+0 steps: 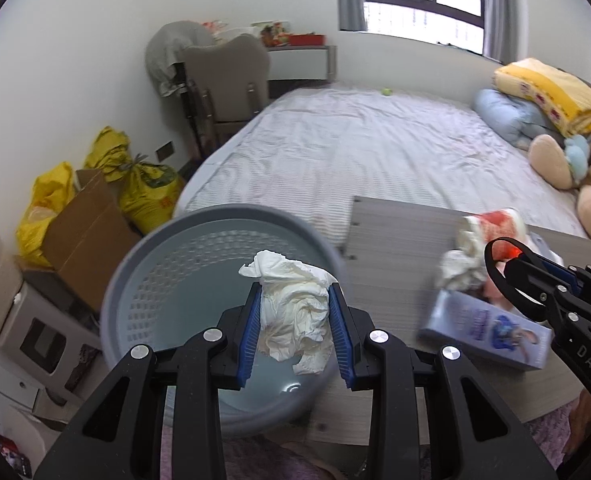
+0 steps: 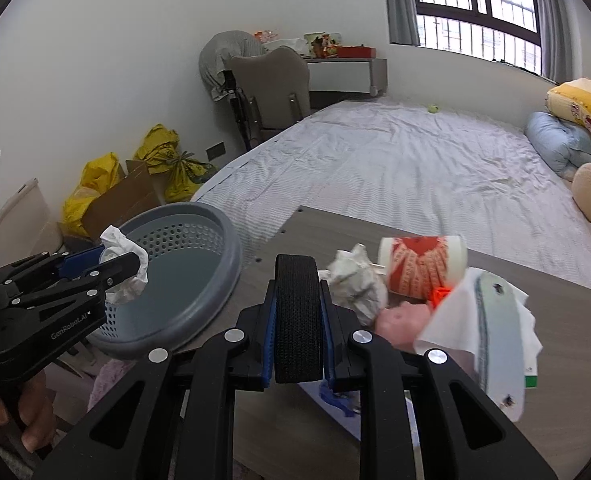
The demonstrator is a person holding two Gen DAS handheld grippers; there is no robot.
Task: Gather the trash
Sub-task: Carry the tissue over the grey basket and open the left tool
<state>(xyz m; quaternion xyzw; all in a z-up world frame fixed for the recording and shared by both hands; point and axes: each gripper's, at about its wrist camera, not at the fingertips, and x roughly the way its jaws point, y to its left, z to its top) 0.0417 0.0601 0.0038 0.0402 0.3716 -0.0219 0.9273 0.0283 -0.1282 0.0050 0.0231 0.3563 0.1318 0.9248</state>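
My left gripper (image 1: 295, 332) is shut on a crumpled white tissue (image 1: 295, 312) and holds it over the open grey perforated basket (image 1: 143, 280). The basket's inside looks empty. The same tissue (image 2: 125, 268) and basket (image 2: 199, 276) show in the right wrist view, with the left gripper (image 2: 107, 266) above the basket's left side. My right gripper (image 2: 297, 320) is shut on a black ring-shaped band (image 2: 298, 316), above the wooden table (image 2: 567, 332). It also shows in the left wrist view (image 1: 511, 276).
On the table lie a crumpled paper wad (image 2: 355, 280), a red-and-white cup on its side (image 2: 423, 264), a white wrapper (image 2: 491, 332), and a light purple box (image 1: 487, 328). The bed (image 1: 375, 148) lies beyond. Yellow bags (image 1: 143, 184) and a cardboard box (image 1: 87, 236) stand at the left.
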